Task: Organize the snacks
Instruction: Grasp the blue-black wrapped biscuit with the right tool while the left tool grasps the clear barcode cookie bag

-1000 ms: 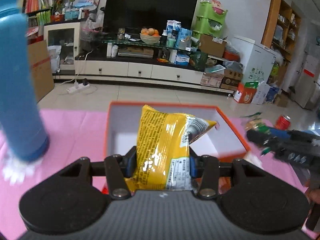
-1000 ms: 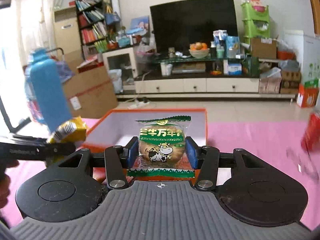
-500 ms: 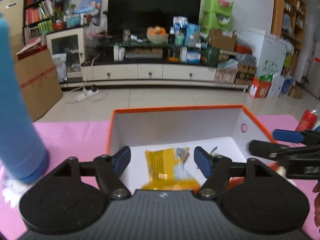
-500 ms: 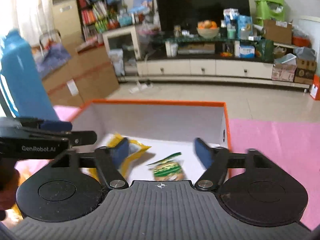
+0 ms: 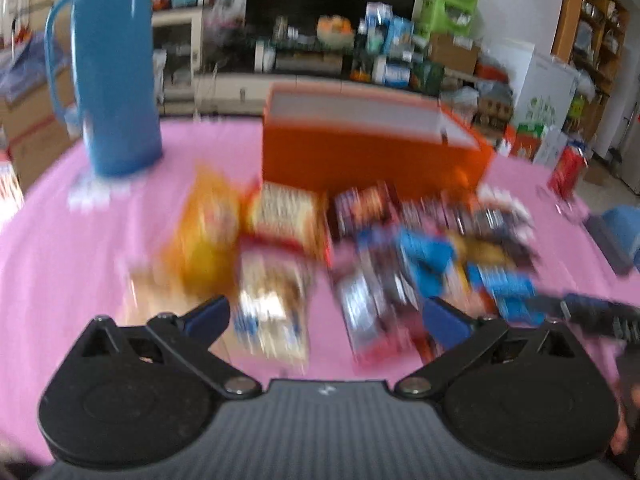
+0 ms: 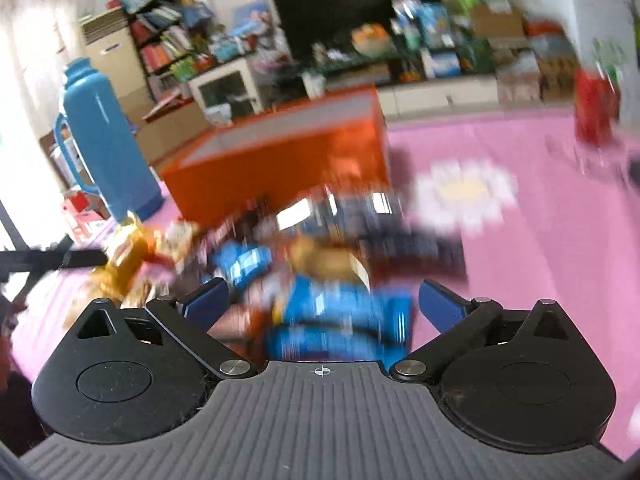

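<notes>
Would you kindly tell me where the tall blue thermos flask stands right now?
The tall blue thermos flask stands upright on the pink tablecloth, left of the orange box in both wrist views.

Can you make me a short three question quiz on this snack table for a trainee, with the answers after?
1. True or false: the blue flask stands inside the orange box.
2. Where do the loose snack packets lie? A) inside the box B) on the pink cloth in front of the box C) on the floor
3. Fill in: the left gripper and the right gripper each hold ____.

Key: 1 false, it stands on the cloth beside the box. 2 B. 3 nothing; both sets of jaws are opening above the packets.
</notes>
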A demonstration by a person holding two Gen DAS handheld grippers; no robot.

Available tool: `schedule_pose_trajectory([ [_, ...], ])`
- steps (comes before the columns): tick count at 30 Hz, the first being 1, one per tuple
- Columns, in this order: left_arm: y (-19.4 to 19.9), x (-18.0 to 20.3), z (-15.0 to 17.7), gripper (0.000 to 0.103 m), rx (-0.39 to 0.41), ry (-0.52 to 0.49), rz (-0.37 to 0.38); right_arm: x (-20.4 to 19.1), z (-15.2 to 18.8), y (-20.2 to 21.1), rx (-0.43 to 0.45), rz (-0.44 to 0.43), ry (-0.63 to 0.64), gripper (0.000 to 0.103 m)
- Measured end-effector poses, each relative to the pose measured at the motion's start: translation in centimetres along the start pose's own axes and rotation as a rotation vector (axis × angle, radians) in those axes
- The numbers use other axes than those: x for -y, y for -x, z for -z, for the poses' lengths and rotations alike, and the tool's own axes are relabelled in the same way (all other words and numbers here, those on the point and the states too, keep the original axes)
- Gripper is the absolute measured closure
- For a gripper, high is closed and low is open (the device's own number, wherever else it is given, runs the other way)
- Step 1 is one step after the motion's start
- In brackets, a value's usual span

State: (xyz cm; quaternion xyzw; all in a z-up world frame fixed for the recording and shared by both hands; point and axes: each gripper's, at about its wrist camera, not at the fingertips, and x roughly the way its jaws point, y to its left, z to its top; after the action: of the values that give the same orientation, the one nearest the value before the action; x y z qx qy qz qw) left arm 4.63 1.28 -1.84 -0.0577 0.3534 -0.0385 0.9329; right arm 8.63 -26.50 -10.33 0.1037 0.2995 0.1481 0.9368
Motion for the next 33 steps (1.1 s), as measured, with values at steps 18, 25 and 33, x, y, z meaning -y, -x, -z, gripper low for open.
schedule_pose_trajectory([
  [18,-1.4,0.5,-1.2,0.001,-0.018,0.105,0.109,1.7,0.1,-0.1,-0.009,0.010,-0.056,0.011],
  [25,-7.1,2.5,-4.4,0.014,-0.003,0.066,0.077,2.1,-0.3,-0.1,-0.006,0.006,-0.073,0.011],
  [33,-8.2,1.6,-2.5,0.045,-0.087,0.016,0.074,3.7,-0.3,-0.4,-0.021,0.021,-0.122,0.011],
])
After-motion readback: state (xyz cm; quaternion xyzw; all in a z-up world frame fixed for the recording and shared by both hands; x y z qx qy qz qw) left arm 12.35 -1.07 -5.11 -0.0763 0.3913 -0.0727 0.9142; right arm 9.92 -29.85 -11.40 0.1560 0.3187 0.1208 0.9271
